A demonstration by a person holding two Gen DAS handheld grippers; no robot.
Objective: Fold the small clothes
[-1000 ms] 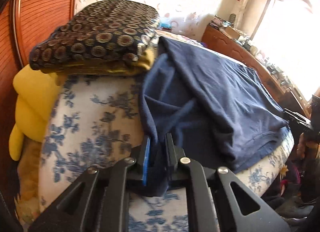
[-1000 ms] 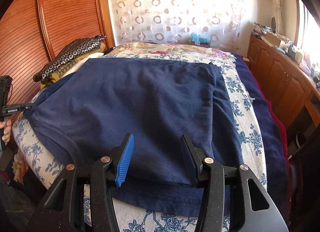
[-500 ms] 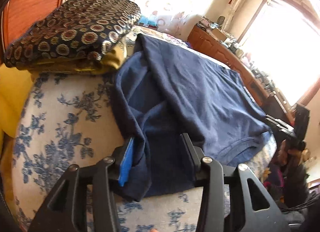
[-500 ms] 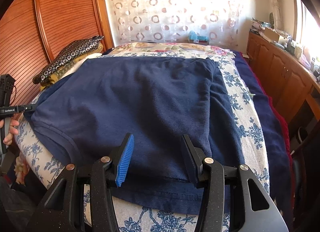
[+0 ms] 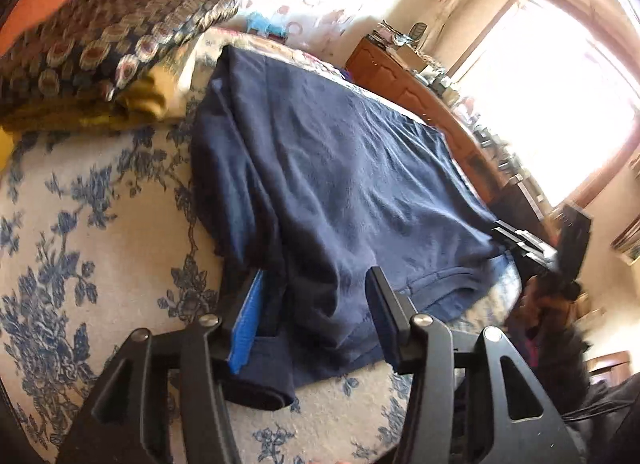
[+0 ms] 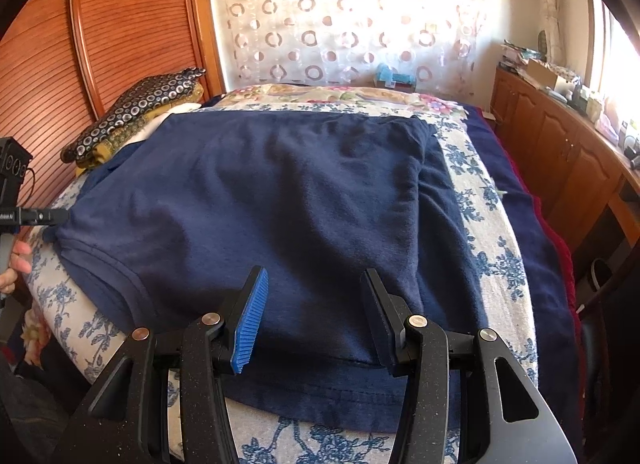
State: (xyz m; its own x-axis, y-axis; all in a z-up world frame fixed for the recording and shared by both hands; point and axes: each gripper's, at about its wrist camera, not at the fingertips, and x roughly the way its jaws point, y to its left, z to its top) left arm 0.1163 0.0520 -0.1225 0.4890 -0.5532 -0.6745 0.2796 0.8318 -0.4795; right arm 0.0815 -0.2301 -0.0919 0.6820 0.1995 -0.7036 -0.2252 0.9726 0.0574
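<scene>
So we've got the navy shirt [image 6: 288, 200] spread flat over the middle of the bed [image 6: 480, 248], filling the centre of the right view, with one sleeve [image 5: 256, 248] bunched along the lower left of the left view. Our left tool [image 5: 316, 324] is opening, and the sleeve fabric sits loose between its jaws with nothing pinching it. The right tool [image 6: 316, 320] hangs about half wide above the shirt's hem at the bottom of the frame, holding nothing. What worries us: the sleeve is draped near the bed's edge, so a sloppy regrip could drag it off, or tug the whole shirt crooked and wreck the fold line. The knit looks soft, fleecy and limp, so it will slump wherever it's dropped, and the blue ribbed pad [image 5: 246, 328] could snag a fold on the way out. The bedcover underneath is a nubby white weave with blue flowers, probably grippy enough to hold the shirt. A patterned folded pile [image 5: 104, 44] sits upper left, close enough to bump.
</scene>
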